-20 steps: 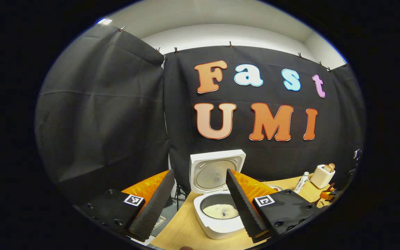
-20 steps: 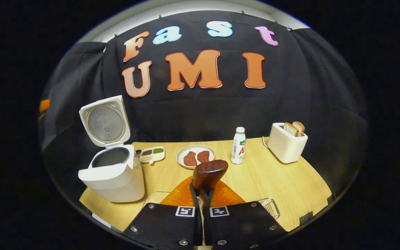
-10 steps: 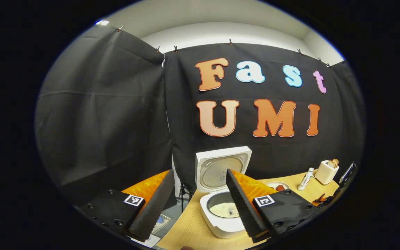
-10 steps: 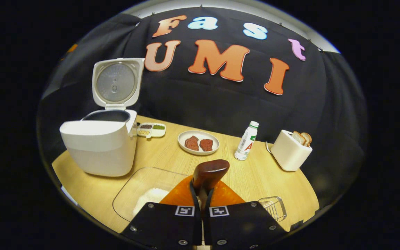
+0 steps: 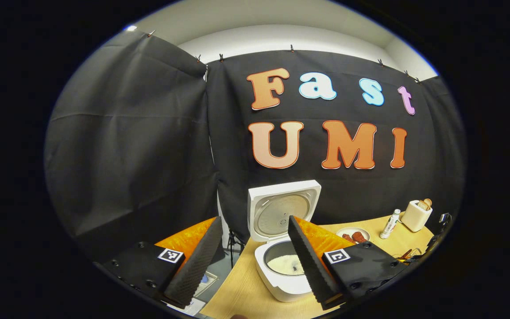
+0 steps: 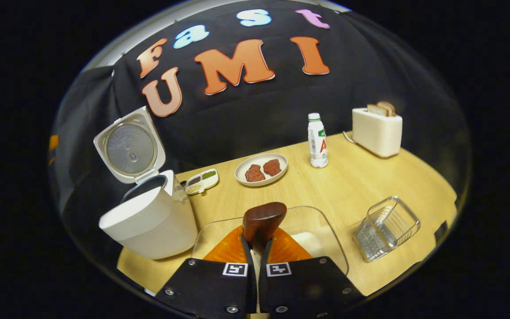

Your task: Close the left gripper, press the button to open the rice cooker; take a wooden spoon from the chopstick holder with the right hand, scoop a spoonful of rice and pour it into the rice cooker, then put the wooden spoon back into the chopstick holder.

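Wooden spoon [image 6: 261,220], glossy rounded bowl, clamped in right gripper [image 6: 257,252] at lower centre, above clear rice tub [image 6: 330,241]. Left gripper [image 5: 255,261] wide apart, empty. White rice cooker [image 6: 148,221] lid up, lower left. Wire chopstick holder [image 6: 385,228] lower right.

On the table [image 6: 370,177] — a plate [image 6: 261,169] of meat, a bottle [image 6: 317,140], a toaster [image 6: 376,130] with bread, a small divided dish [image 6: 202,181].
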{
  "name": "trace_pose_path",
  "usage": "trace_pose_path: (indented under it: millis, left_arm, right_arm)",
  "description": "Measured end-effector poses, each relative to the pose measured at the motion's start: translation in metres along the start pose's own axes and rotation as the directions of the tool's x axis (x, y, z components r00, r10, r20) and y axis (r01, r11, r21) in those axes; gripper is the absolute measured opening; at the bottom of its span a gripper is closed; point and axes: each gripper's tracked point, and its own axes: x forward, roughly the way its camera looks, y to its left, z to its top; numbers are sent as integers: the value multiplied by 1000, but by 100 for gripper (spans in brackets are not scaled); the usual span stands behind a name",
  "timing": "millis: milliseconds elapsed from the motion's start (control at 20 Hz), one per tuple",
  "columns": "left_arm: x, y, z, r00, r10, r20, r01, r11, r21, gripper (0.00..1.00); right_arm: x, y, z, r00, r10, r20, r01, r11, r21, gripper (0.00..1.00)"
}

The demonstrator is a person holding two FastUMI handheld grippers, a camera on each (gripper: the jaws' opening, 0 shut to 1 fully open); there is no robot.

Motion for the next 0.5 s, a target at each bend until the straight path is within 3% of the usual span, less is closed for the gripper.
trace_pose_path:
  millis: [100, 300, 500]
  left_arm:
    - [0, -4, -2, 1000, -9, -3, 9, 1000, -4, 100]
    - [1, -7, -2, 1000, -18, -8, 18, 1000, -2, 100]
    - [0, -9, -5, 1000, -25, -12, 25, 1000, -11, 100]
  right_arm:
    - [1, 3, -8, 999, 30, -38, -23, 987, 157, 1]
    - [8, -16, -13, 997, 3, -82, 30, 920, 392, 1]
    - [10, -21, -18, 994, 40, -104, 21, 847, 531, 1]
